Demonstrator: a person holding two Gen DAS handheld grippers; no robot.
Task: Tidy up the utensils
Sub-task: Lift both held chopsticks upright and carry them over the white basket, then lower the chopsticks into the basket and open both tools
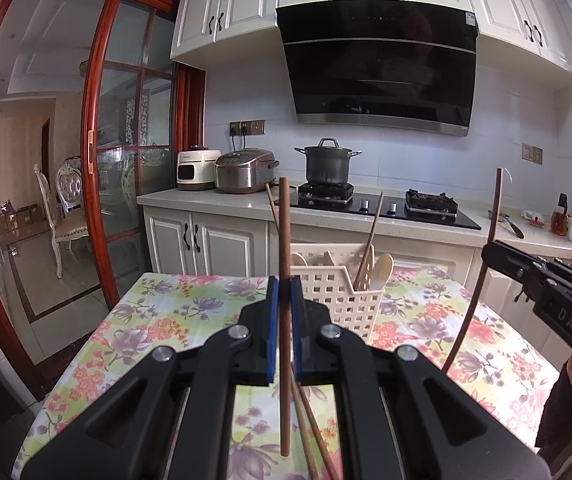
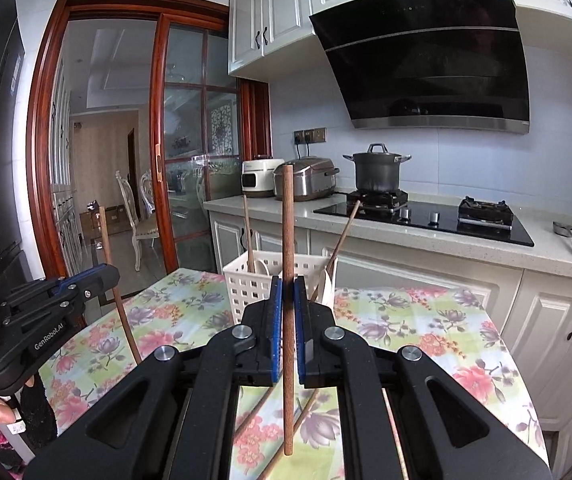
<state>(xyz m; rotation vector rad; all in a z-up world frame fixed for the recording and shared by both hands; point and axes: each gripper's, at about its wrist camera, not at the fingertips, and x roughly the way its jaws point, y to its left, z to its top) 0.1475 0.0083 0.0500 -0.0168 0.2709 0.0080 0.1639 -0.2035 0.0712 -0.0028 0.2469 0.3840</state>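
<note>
Plainly each claw is pinching one upright chopstick: left claw (image 1: 284,300) on the left chopstick (image 1: 284,240), right claw (image 2: 288,300) on the right chopstick (image 2: 288,232), near the basket (image 1: 338,296) above the desk (image 1: 165,320). Light, stiff, smooth wood likely pivots; gripping mid-shaft seems best.

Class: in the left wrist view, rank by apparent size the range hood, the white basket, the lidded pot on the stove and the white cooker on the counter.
1. Range hood, clearly largest.
2. White basket, though it sits nearer the camera, which flatters it.
3. and 4. Lidded pot and white cooker look about alike; I would not rank them.
</note>
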